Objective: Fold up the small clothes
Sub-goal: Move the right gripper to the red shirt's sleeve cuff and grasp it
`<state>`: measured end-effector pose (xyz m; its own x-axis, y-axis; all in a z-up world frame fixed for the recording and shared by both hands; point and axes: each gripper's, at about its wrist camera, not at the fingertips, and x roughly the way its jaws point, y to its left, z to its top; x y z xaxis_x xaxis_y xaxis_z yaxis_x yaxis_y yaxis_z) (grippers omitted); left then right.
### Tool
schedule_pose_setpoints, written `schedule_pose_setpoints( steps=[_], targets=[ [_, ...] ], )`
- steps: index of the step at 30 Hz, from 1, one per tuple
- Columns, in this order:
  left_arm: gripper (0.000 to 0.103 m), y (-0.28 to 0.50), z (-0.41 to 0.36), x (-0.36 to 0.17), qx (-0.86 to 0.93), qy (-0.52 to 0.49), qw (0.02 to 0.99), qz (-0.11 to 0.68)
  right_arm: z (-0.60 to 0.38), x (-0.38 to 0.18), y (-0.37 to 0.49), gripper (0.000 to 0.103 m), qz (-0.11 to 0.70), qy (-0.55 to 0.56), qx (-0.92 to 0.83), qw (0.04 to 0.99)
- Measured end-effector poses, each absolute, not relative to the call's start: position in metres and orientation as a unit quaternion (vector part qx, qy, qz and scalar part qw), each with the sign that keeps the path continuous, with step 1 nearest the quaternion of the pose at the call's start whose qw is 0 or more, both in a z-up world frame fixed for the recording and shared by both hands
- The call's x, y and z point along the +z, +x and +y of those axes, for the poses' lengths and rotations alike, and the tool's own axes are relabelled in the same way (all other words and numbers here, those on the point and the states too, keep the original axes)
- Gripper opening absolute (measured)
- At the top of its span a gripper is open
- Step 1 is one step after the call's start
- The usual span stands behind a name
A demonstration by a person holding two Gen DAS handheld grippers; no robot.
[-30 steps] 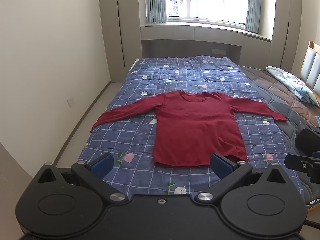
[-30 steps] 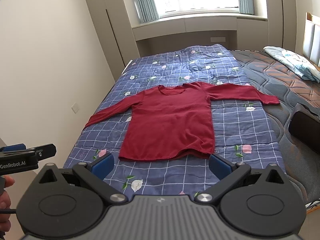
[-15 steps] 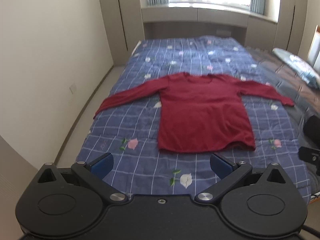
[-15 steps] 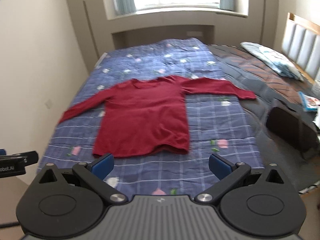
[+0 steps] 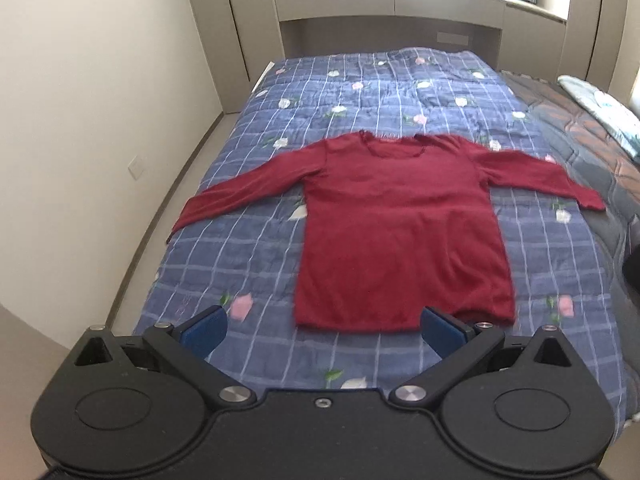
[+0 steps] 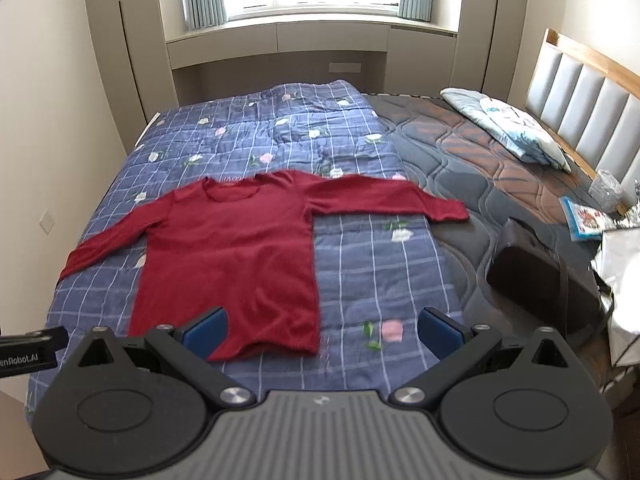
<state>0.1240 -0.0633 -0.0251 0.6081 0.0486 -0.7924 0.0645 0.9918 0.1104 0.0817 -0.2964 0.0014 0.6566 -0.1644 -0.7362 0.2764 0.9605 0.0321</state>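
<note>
A dark red long-sleeved shirt (image 5: 400, 228) lies flat on a blue checked floral quilt (image 5: 248, 256), sleeves spread to both sides, neck toward the window. It also shows in the right wrist view (image 6: 232, 256). My left gripper (image 5: 324, 330) is open and empty, held above the near edge of the bed just before the shirt's hem. My right gripper (image 6: 320, 330) is open and empty, above the quilt near the hem's right corner. The left gripper's tip shows at the left edge of the right wrist view (image 6: 28, 350).
The quilt (image 6: 360, 280) covers the bed's left part; a dark quilted mattress (image 6: 472, 160) lies bare to the right. A pillow (image 6: 508, 128), a black bag (image 6: 536, 272), a book (image 6: 584, 220) and white bags (image 6: 620, 264) sit on the right. A wall (image 5: 80, 120) runs along the left.
Both grippers have moved closer to the bed and tilted down toward the shirt; the right one has swung rightward. Both stay open and empty. The shirt has not moved.
</note>
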Motion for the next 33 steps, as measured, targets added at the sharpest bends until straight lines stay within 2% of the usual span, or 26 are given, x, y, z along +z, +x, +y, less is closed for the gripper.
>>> schedule_pose_setpoints(
  steps=[9, 20, 22, 23, 26, 33],
  targets=[
    [0.102, 0.225, -0.13, -0.048, 0.0, 0.056, 0.889, 0.455, -0.373, -0.03, 0.179, 0.103, 0.414, 0.076, -0.119, 0.899],
    [0.102, 0.354, -0.222, -0.117, 0.02, 0.062, 0.89, 0.451, -0.468, -0.125, 0.304, 0.103, 0.43, 0.083, -0.12, 0.891],
    [0.102, 0.376, -0.238, -0.137, 0.023, 0.065, 0.889, 0.453, -0.498, -0.159, 0.323, 0.103, 0.393, 0.12, -0.113, 0.905],
    [0.102, 0.387, -0.245, -0.146, 0.024, 0.066, 0.89, 0.451, -0.498, -0.159, 0.323, 0.103, 0.393, 0.12, -0.113, 0.905],
    [0.102, 0.412, -0.264, -0.173, 0.023, 0.063, 0.894, 0.442, -0.547, -0.202, 0.331, 0.103, 0.318, 0.18, -0.12, 0.923],
    [0.102, 0.442, -0.296, -0.253, 0.014, 0.072, 0.897, 0.437, -0.613, -0.28, 0.361, 0.103, 0.307, 0.181, -0.167, 0.919]
  ],
)
